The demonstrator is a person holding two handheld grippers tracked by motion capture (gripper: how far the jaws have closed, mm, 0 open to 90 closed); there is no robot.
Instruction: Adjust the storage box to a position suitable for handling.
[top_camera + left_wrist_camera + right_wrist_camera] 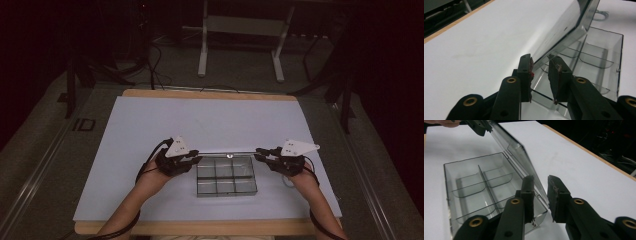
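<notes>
Clear smoky-grey compartment box [226, 179], white table mat [150, 130], black hand-held gripper [541, 72], tan wooden table edge [210, 94]

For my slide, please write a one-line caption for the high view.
Two tools, left and right, hold up the clear lid of an empty six-compartment box on a white table.

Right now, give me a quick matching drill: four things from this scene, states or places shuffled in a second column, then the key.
1. lid
2. clear box
3. left gripper
4. right gripper

A. at the lid's right end
B. empty, six compartments
C. raised, tilted open
D. at the lid's left end

Pairs: 1-C, 2-B, 3-D, 4-A
</notes>
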